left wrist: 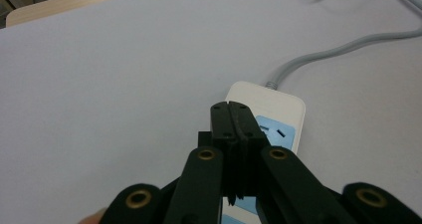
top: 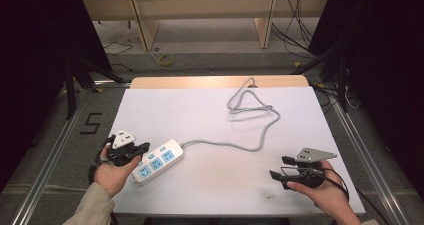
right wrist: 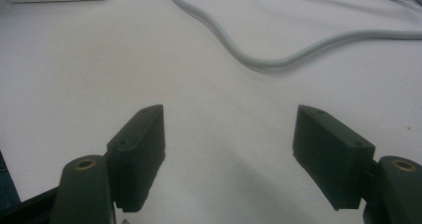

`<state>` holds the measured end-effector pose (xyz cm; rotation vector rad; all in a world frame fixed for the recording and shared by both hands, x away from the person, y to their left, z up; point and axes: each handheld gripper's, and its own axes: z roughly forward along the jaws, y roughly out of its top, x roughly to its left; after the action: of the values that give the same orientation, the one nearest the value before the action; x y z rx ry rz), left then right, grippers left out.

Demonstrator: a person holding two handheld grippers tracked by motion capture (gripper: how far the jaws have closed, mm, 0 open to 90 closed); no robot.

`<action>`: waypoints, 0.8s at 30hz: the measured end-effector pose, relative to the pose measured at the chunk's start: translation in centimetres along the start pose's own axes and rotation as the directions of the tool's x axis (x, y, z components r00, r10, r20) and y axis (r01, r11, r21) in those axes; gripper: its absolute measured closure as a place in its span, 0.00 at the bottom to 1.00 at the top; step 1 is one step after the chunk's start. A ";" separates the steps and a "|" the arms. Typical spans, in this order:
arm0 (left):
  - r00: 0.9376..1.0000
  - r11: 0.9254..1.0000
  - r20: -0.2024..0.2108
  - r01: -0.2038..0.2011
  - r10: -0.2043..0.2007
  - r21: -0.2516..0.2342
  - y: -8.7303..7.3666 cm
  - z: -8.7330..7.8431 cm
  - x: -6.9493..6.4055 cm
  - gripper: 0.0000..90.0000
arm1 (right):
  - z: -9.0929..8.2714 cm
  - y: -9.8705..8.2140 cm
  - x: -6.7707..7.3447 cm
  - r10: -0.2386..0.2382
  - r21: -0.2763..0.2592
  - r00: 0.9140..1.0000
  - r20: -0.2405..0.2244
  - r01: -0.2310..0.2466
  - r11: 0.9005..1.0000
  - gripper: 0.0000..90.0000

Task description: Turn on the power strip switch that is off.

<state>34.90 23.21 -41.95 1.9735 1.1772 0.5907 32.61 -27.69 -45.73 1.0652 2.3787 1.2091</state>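
We have the white power strip [top: 157,161] lying flat near the table's [top: 210,110] near-left edge, its grey cord [top: 235,145] snaking off to the far right. Our left gripper [top: 142,147] sits just over the strip's near-left end with its jaws pressed fully together and nothing between them. Our right gripper [top: 280,167] is well apart at the near right, jaws spread wide over bare tabletop, holding nothing.
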 end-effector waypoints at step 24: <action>1.000 0.994 0.006 0.004 -0.004 0.105 1.2 1.2 -0.1 1.00 | 0.6 0.3 0.3 -0.004 0.004 1.000 -0.015 0.004 1.000 0.33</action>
<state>36.31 22.30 -41.78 2.0593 1.2312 0.5299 32.84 -27.03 -45.81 1.0558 2.3941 1.2152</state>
